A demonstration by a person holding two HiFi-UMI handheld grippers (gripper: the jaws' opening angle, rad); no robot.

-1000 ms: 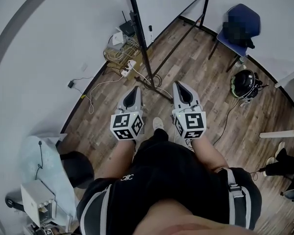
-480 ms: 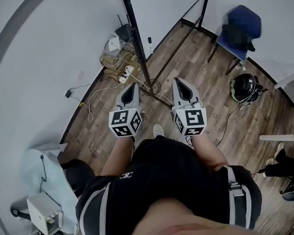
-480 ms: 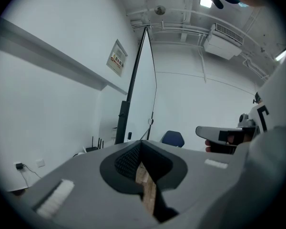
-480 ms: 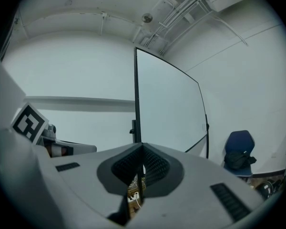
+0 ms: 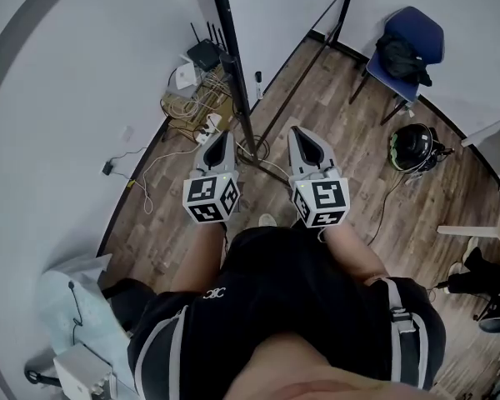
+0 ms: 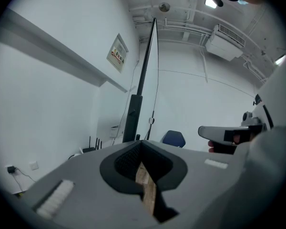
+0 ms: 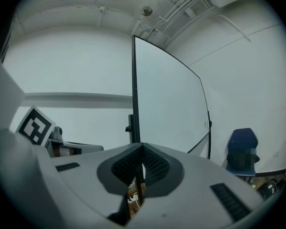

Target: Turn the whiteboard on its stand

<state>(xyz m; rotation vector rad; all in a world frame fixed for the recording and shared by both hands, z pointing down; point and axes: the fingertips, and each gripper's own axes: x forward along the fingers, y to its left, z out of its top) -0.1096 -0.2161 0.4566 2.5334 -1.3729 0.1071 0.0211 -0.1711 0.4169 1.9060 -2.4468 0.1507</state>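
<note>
Moved since a second ago: the left gripper (image 5: 219, 137) and the right gripper (image 5: 300, 132) have gone forward toward the foot of the stand (image 5: 232, 57). The router (image 5: 204, 54) and cables (image 5: 202, 111) by the wall have come further into the head view.

- left gripper: jaws together, nothing between them. It is held over the wooden floor (image 5: 333, 90), with the stand's dark upright rising just ahead.
- right gripper: jaws together, empty. It is level with the left gripper and apart from it.
- whiteboard (image 7: 169, 99): upright on its stand and dark-framed. The right gripper view shows it at a slant, its near vertical edge straight ahead of those jaws. Neither gripper touches it.
- chair (image 5: 408, 44): blue, beyond the stand's far leg.
- helmet (image 5: 414, 146): dark, on the floor near the chair.
</note>
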